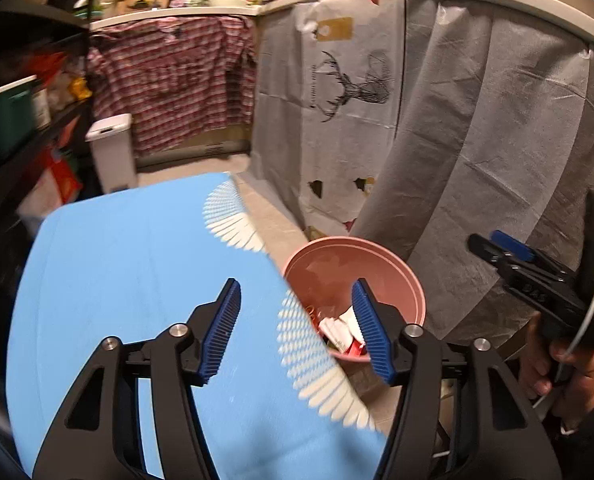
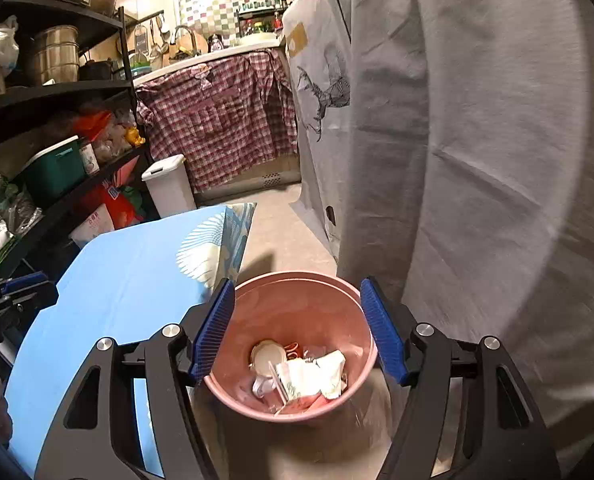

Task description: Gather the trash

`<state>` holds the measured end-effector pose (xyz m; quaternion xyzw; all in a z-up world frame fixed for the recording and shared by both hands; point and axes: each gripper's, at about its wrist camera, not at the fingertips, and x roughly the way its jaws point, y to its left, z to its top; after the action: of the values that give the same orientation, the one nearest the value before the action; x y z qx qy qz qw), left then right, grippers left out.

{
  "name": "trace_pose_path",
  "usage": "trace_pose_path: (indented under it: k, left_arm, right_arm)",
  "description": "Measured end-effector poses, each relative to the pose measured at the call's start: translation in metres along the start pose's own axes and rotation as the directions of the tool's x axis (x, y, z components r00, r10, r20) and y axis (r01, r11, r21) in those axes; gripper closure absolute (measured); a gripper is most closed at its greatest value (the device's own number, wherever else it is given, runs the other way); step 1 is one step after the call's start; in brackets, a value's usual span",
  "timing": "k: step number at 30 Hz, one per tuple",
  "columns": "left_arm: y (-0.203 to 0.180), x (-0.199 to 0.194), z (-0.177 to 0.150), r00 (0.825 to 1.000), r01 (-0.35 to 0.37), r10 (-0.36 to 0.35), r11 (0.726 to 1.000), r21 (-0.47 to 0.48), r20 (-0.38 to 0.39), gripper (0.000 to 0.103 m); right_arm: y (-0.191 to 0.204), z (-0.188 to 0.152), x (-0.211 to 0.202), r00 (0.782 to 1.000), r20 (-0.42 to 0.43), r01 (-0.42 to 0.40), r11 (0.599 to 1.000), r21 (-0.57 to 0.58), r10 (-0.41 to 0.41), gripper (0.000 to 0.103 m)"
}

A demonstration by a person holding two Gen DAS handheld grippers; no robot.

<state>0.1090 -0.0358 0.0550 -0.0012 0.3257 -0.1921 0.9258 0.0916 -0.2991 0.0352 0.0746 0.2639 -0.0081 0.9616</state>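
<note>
Pink bucket (image 2: 297,320) on the floor, just beside the edge of the blue counter (image 2: 129,280), round and open-topped, rim facing up. Inside at the bottom: crumpled white paper (image 2: 317,376), a round pale lid (image 2: 269,358), a loop of orange (image 2: 293,348) and bits of red wrapper (image 2: 317,402), all heaped loosely together. Same bucket (image 1: 377,276) seen from the left wrist, partly cut off by the counter's edge, white and red scraps (image 1: 343,330) showing in its lower part.

Right tool (image 2: 299,330) spread wide above the bucket, blue pads (image 2: 215,328) either side of the rim, nothing between them. Left tool (image 1: 301,330) likewise spread wide and holding nothing, one pad over the counter (image 1: 137,280), the other over the bucket's mouth. Right tool (image 1: 497,254) also visible at the right of the left-wrist view, held in a hand (image 1: 557,364); its jaw state cannot be told from that angle.

Close behind the bucket, a grey cloth (image 2: 457,160) hanging down to the floor, printed with a deer (image 1: 353,84). Further back, a red checked cloth (image 2: 225,120) draped below a worktop, a white lidded bin (image 2: 171,188) against it, and black shelves (image 2: 57,92) crowded with pots, a green box (image 2: 53,168) and bags on the left. White leaf pattern (image 1: 233,216) along the counter's near edge.
</note>
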Motion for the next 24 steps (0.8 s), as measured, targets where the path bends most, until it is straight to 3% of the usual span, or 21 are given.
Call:
trace_pose_path:
  k: [6, 14, 24]
  left_arm:
    - [-0.001, -0.03, -0.033, 0.999, -0.047, 0.048, 0.997, -0.058, 0.008, 0.036]
    - [-0.022, -0.05, -0.074, 0.993, -0.108, 0.111, 0.992, -0.068, 0.039, 0.033]
    - [-0.018, -0.041, -0.081, 0.99, -0.134, 0.137, 0.987, -0.091, 0.027, 0.033]
  right_arm:
    - [0.015, -0.016, -0.046, 0.999, 0.042, 0.031, 0.999, -0.015, -0.03, 0.033]
    - [0.038, -0.046, -0.074, 0.997, 0.003, 0.077, 0.995, -0.06, -0.077, 0.028]
    - [0.045, -0.057, -0.072, 0.995, -0.009, 0.103, 0.989, -0.109, -0.104, 0.028]
